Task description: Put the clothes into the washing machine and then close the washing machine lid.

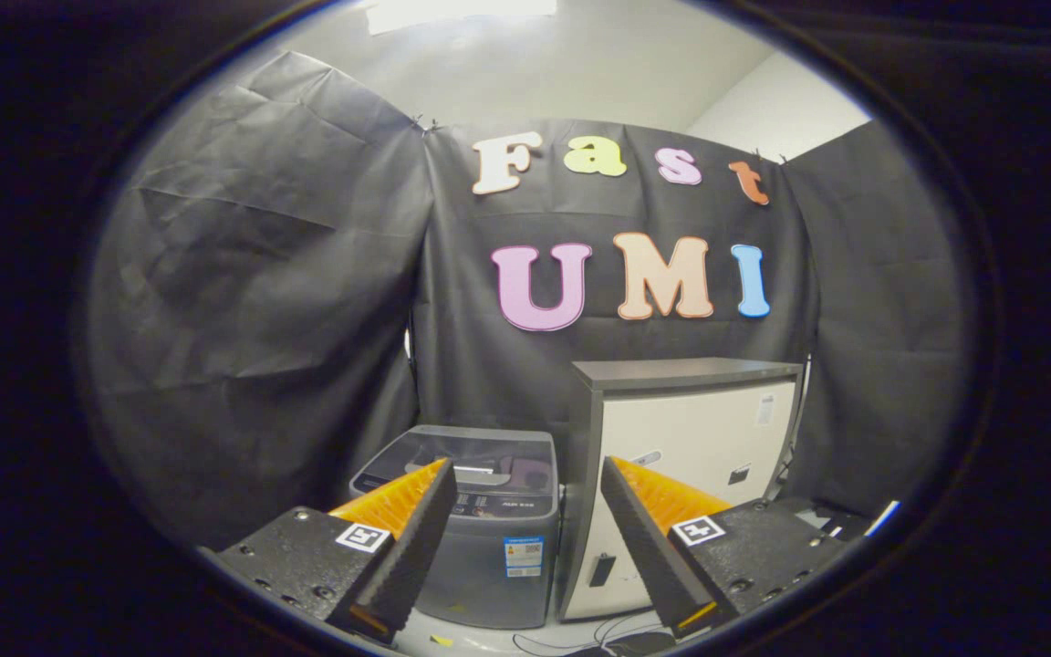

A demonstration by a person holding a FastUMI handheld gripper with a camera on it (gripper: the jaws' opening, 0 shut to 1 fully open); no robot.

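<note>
- Booth setting: black cloth wall hangs on three sides, white ceiling above, pale floor at the base with thin dark cables lying on it.
- Nearest: gripper, fingers spread wide apart, nothing between them, touching nothing. Each finger has a black ribbed pad on the inner face, an orange body behind it and a square black-and-white marker on its black mount.
- Just beyond the fingers, seen through the gap and behind the left finger: washing machine, a small grey top-loader standing on the floor. Its smoked see-through lid lies flat and shut. A purplish shape shows through the lid; cannot tell what it is. A label sits on the front face.
- Just beside the machine, on its right: cabinet, taller, with a cream front and dark grey top, partly behind the right finger.
- Farthest: cloth wall directly behind both units.
</note>
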